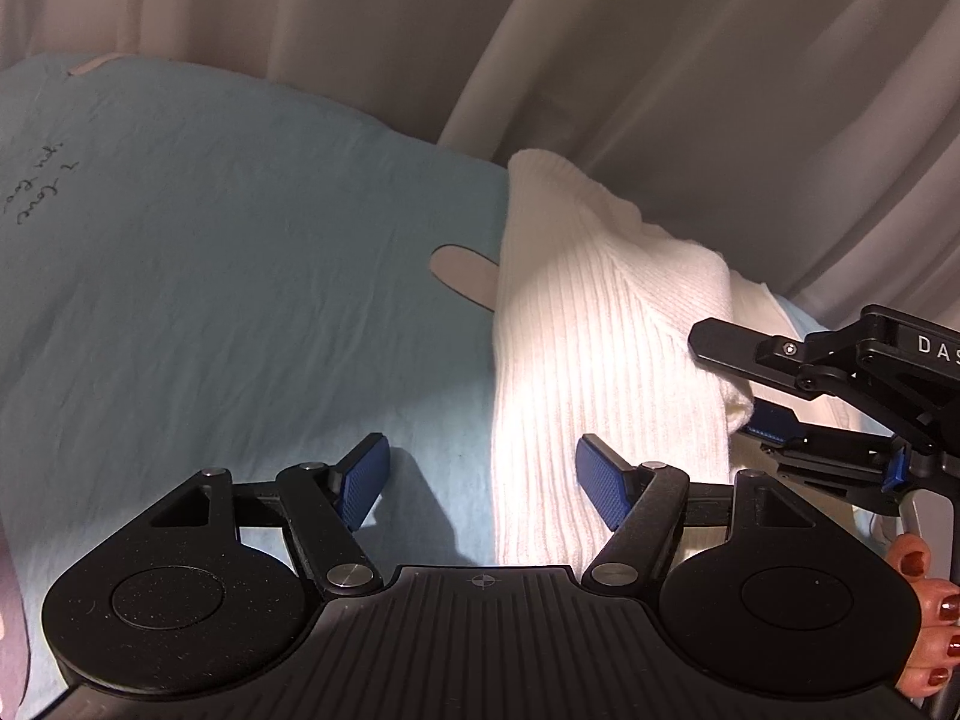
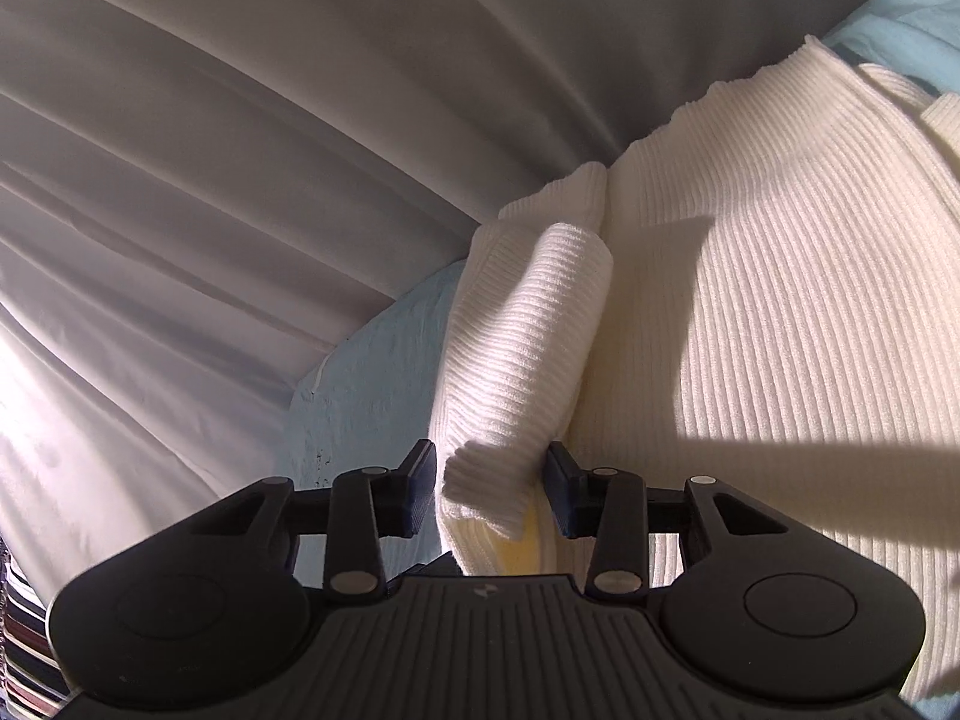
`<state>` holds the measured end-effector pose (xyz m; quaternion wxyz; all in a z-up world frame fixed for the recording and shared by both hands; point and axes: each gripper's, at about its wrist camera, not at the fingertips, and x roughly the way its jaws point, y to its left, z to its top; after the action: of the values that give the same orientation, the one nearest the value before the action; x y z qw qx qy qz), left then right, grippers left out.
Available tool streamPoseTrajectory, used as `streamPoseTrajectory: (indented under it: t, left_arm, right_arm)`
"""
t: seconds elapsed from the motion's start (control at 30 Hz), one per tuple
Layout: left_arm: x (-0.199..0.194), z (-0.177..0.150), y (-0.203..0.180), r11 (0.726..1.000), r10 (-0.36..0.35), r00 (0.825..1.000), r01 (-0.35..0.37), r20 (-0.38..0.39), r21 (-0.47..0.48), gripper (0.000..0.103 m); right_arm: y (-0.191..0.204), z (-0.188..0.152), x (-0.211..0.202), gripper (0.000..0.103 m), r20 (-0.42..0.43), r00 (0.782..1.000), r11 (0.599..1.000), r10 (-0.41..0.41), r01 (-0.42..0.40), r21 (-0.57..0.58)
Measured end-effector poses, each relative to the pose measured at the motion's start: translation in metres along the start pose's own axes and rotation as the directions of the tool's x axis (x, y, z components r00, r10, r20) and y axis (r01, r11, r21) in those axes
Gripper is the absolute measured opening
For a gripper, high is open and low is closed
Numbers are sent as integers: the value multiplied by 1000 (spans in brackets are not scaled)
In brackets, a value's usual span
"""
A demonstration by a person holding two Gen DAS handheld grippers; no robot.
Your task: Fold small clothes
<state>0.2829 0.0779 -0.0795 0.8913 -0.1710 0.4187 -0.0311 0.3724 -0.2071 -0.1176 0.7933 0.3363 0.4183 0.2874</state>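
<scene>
the white ribbed knit top (image 1: 600,360) lies spread on a light blue bed sheet (image 1: 210,300), close to the sheet's far edge where pale curtains (image 1: 660,60) hang behind it. its body is laid out flat, likely so the sides can be turned inward one at a time.

the right gripper (image 2: 489,489) has a sleeve cuff (image 2: 486,480) of the top between its jaws. the jaws stand partly closed with the cuff filling most of the gap; the left pad shows a sliver of space beside the cloth, so i cannot tell whether the pinch is firm. the sleeve (image 2: 528,324) is doubled on itself along the top's side edge, which suggests it is being carried across the body for a fold. in the left wrist view the same gripper (image 1: 756,414) reaches in from the sheet's right side with cloth at its tip.

the left gripper (image 1: 480,480) hovers over the top's near left edge with jaws spread wide and nothing between them, one pad above the sheet and one above the knit, probably placed to pin or take that edge next.
</scene>
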Motion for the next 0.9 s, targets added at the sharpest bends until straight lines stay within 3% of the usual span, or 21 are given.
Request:
streamPoseTrajectory:
  t: [0.2, 0.27, 0.4, 0.5, 0.6, 0.73, 0.8, 0.83, 0.9]
  left_arm:
    - [-2, -2, 0, 1000, -6, 1000, 6, -9, 13, 75]
    - [-2, -3, 0, 1000, -11, 1000, 11, -11, 17, 75]
    - [-4, -3, 1, 1000, -19, 1000, 19, -17, -4, 75]
    - [-9, -1, 4, 999, -30, 999, 29, -16, -28, 75]
    - [-16, 2, 1, 999, -30, 1000, 30, -3, -12, 75]
    - [-25, 4, -6, 998, -64, 998, 64, 5, 21, 75]
    - [-26, 3, -13, 994, -98, 995, 98, 2, 50, 75]
    - [-25, 2, -18, 992, -110, 994, 110, -3, 65, 75]
    - [-19, -1, -28, 988, -129, 991, 130, -23, 87, 75]
  right_arm:
    - [-16, 2, 23, 42, -29, 996, 992, 79, -75, 104]
    - [-13, 1, 25, 28, -24, 998, 995, 63, -61, 83]
    - [6, -3, 24, 18, 10, 999, 996, -50, 51, -69]
    - [34, -9, 20, 16, 74, 985, 959, -158, 171, -227]
    - [54, -12, 6, 14, 145, 969, 913, -199, 237, -332]
    - [63, -13, -24, 14, 242, 931, 838, -272, 353, -417]
    - [56, -12, -34, 14, 286, 891, 787, -353, 448, -424]
    - [49, -13, -35, 14, 294, 871, 765, -393, 487, -421]
    - [31, -11, -35, 14, 270, 852, 752, -449, 524, -401]
